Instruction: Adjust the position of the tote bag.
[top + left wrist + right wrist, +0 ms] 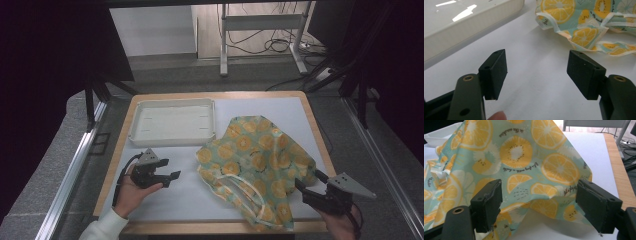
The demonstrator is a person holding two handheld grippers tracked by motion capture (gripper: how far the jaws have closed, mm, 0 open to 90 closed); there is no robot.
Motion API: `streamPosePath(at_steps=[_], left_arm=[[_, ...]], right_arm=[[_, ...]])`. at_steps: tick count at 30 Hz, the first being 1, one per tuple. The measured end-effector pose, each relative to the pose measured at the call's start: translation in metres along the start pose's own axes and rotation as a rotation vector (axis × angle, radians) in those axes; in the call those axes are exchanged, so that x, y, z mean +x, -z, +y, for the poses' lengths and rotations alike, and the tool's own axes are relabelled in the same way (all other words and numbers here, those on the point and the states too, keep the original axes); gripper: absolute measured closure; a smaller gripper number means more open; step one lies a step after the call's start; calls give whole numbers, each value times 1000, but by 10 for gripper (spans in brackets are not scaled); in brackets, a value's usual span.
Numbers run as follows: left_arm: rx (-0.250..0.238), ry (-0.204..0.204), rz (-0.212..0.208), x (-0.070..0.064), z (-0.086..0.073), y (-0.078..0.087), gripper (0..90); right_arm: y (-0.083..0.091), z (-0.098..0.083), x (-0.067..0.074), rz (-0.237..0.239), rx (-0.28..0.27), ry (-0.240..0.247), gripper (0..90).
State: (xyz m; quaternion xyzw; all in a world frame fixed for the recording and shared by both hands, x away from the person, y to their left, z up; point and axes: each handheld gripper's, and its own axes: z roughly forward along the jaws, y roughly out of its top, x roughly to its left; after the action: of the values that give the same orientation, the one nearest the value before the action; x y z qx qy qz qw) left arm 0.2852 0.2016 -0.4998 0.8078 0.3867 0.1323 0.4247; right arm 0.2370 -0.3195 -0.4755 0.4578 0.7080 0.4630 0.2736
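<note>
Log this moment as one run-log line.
left claw open, off cloth | right claw open at fruit-print cloth edge | tray empty

The high view looks forward and down on the tabletop (170,200); both gripper views sit low and close, sharing the fruit-print cloth (255,160).

Wood-edged table with white top (280,107) at frame centre; grey carpeted floor (45,165) around it. Grey metal desk frame (260,22) and tangled black cables (280,45) at upper centre; dark curtains (45,75) flank both sides.
</note>
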Motion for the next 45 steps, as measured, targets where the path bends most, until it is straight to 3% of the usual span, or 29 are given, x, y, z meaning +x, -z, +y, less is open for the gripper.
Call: streamPosePath(at_steps=[7,17,24,35,39,45], left_arm=[[-44,4,-16,0,7,0,317],[-32,7,-33,-1,11,1,325],[-51,32,-73,2,23,1,333],[-47,-12,-67,-5,47,-7,338],[-49,-69,-51,-11,64,-8,340],[-46,-101,-79,-18,94,-24,338]], right_arm=[[3,-2,2,-15,3,3,216],[6,-6,1,-25,10,-6,217],[6,-7,1,-25,13,-10,216],[5,-8,2,-25,21,-4,217],[5,-9,2,-29,26,1,217],[7,-9,3,-36,21,2,217]])
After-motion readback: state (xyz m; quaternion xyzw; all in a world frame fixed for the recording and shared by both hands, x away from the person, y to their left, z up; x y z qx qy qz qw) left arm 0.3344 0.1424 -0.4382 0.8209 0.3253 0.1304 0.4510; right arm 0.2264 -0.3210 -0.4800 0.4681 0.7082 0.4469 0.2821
